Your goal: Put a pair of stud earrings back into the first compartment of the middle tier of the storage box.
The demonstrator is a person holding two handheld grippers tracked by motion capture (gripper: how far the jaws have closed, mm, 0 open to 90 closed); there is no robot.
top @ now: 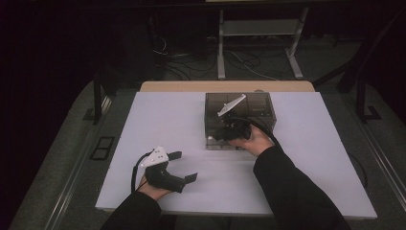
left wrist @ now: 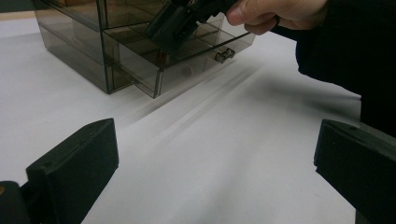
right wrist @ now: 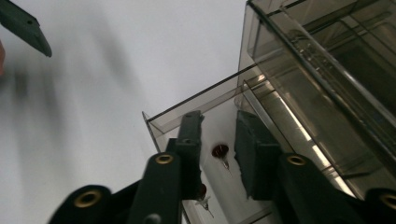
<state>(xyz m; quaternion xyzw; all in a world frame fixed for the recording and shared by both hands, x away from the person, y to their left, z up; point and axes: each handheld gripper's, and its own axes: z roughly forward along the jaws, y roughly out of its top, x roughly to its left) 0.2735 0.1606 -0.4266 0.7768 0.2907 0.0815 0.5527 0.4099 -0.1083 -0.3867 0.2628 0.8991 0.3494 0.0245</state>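
A smoky clear drawer box (top: 249, 108) stands at the back middle of the white table (top: 167, 120). Its bottom drawer (right wrist: 187, 114) is pulled out toward the person. My right gripper (right wrist: 218, 123) points down into that drawer with a narrow gap between its jaws. A red push pin (right wrist: 220, 150) lies on the drawer floor in that gap, touched by neither pad. A second red pin (right wrist: 201, 191) lies closer to the camera. My left gripper (top: 186, 166) rests near the table's front left, jaws wide apart and nothing between them. The left gripper view shows the right gripper (left wrist: 173, 23) over the drawer (left wrist: 187, 70).
Bare white tabletop lies between the left gripper and the box. Behind the table, cables (top: 191, 62) and a metal stand (top: 258, 43) sit on the dark floor. A floor socket (top: 101, 147) lies to the table's left.
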